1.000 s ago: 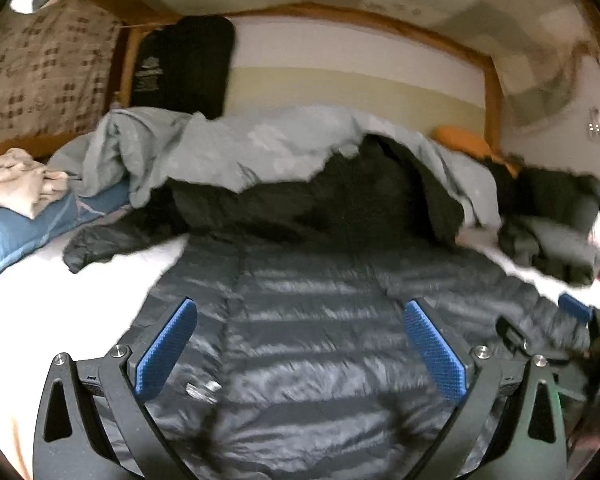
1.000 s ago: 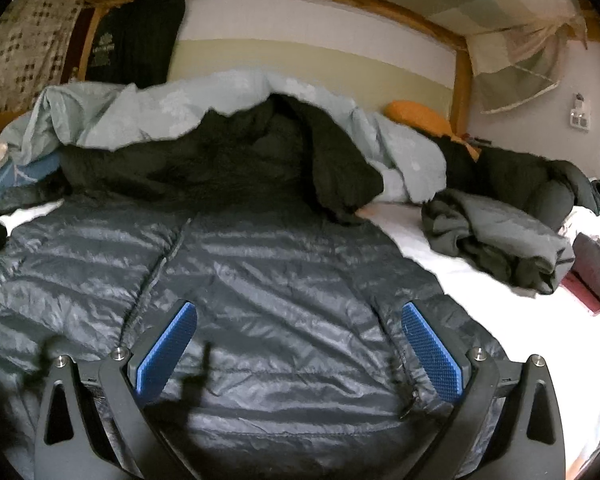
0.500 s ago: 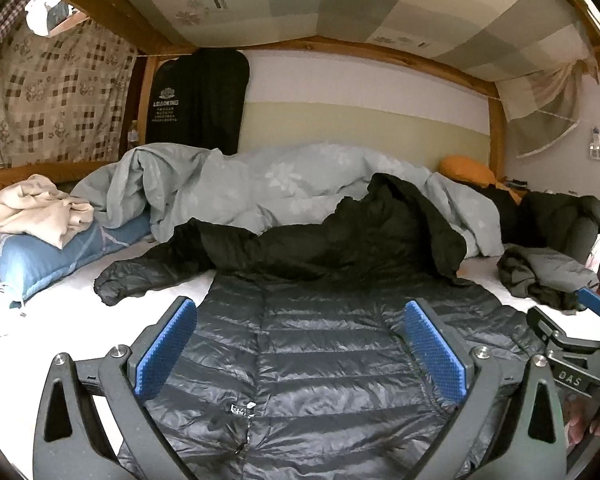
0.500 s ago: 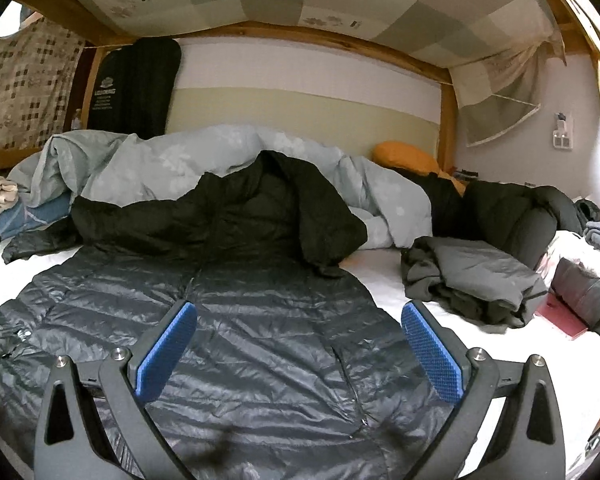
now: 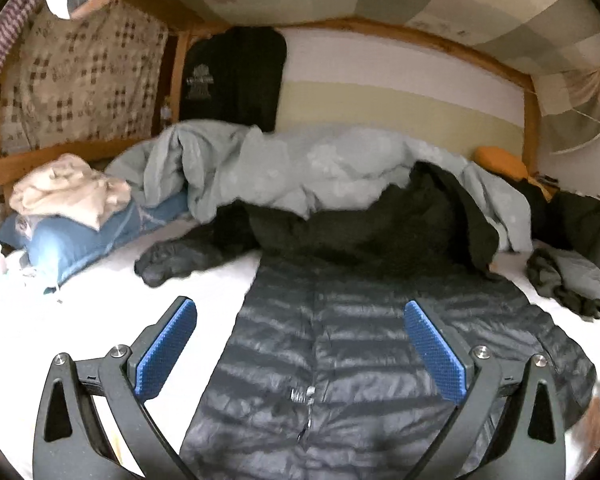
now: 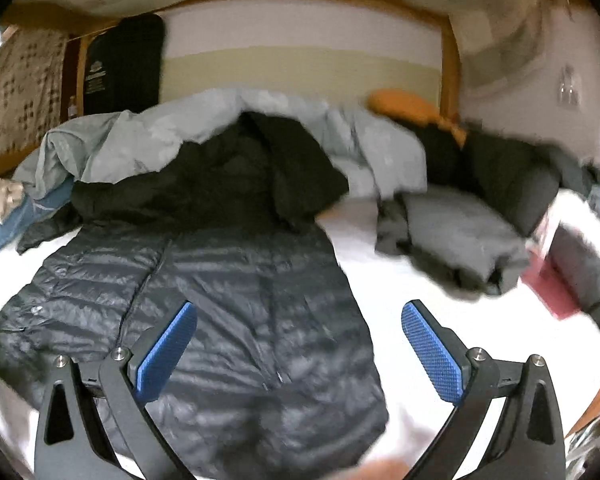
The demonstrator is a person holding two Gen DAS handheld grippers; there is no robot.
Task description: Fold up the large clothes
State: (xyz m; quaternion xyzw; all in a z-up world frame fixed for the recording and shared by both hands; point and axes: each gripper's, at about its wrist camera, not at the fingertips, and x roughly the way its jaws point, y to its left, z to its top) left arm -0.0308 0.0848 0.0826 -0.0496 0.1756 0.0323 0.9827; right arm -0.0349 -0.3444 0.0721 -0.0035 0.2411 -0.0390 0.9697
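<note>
White bedsheet covers a bunk bed under a wooden frame, strewn with clothing. Spread flat at its centre lies a dark grey quilted down jacket, front up, zipper running toward 12 o'clock and its darker hood end resting against a heaped pale blue duvet. One sleeve trails toward 10 o'clock. The left gripper hovers over the zipper, blue pads spread wide, holding nothing. The right gripper hovers over the jacket's right edge, also spread and empty. A crumpled grey garment lies at 2 o'clock, a blue pillow at 9 o'clock. Folding seems not yet begun; the next move probably calls for pinching a side edge or sleeve and carrying it across the body.
</note>
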